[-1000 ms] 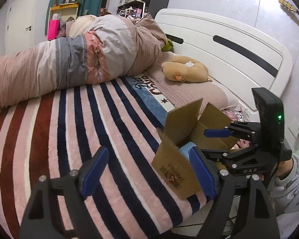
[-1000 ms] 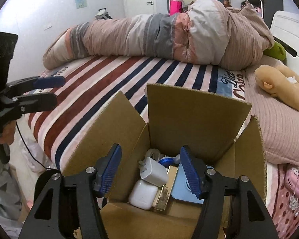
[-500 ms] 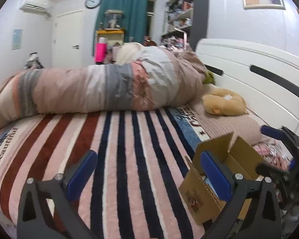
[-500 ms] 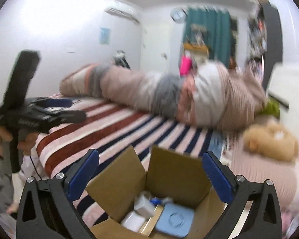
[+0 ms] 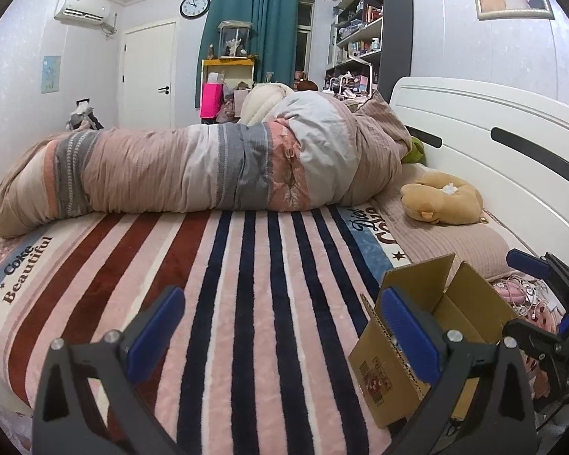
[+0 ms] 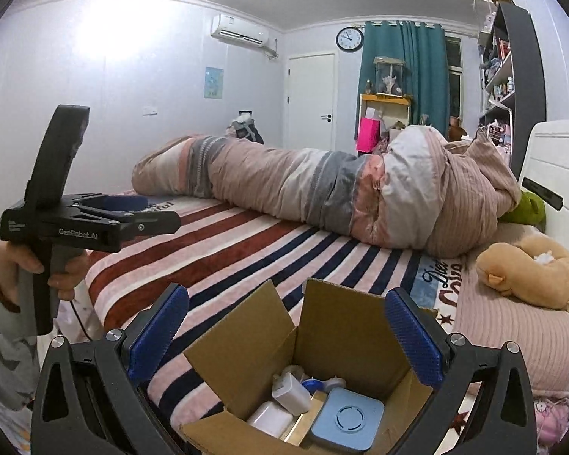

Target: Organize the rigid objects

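Note:
An open cardboard box (image 6: 341, 337) sits at the near edge of the striped bed; it also shows in the left wrist view (image 5: 394, 375) at the lower right. Inside lie a light blue square device (image 6: 347, 419), a white charger plug (image 6: 290, 394) and a white case (image 6: 269, 419). My right gripper (image 6: 284, 335) is open and empty, held above and behind the box. My left gripper (image 5: 280, 335) is open and empty over the striped blanket, left of the box. The left gripper also shows in the right wrist view (image 6: 132, 212), held in a hand.
A rolled quilt (image 5: 208, 170) lies across the back of the bed. A tan plush toy (image 5: 440, 199) rests on the pillow near the white headboard (image 5: 512, 159). The striped blanket (image 5: 227, 284) covers the middle. Shelves (image 5: 364, 41) and a door (image 5: 148, 76) stand behind.
Both grippers have pulled up and back from the box and opened wider. The right one was low over the box contents a second ago; the views now look across the room.

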The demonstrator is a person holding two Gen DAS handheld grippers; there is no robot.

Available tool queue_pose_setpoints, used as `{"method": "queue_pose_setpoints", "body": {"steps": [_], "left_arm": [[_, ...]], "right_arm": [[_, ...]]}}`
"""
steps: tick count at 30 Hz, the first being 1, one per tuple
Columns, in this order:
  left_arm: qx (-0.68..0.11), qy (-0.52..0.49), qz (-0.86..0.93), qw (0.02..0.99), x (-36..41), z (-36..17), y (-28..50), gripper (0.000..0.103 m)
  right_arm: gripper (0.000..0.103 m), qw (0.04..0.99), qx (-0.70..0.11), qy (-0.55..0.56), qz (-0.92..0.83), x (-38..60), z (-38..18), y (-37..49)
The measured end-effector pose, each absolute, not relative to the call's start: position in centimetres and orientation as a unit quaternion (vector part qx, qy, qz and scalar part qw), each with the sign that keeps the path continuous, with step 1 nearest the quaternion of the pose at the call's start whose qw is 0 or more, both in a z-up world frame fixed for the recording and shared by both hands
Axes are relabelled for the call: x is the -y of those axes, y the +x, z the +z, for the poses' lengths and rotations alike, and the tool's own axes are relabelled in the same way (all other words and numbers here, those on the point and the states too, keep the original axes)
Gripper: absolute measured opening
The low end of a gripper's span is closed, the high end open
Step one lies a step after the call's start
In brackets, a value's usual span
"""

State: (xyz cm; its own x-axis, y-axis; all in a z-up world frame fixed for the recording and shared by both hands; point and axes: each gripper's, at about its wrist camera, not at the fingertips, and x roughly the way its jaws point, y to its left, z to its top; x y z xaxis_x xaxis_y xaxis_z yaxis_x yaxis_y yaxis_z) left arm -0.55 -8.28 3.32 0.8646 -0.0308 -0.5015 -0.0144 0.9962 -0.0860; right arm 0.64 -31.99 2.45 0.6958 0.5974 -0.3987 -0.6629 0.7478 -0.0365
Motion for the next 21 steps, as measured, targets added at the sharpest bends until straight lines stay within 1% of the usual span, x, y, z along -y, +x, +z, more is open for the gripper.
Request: {"method": "queue_pose_setpoints", "body": {"steps": [21], "left_arm": [[-0.257, -0.039, -0.002, 0.966, 8.2, 3.3, -0.9, 0.102]], "right_arm": [[0.103, 0.918, -0.195, -0.07, 0.339, 33.1, 2.7, 0.3]]}}
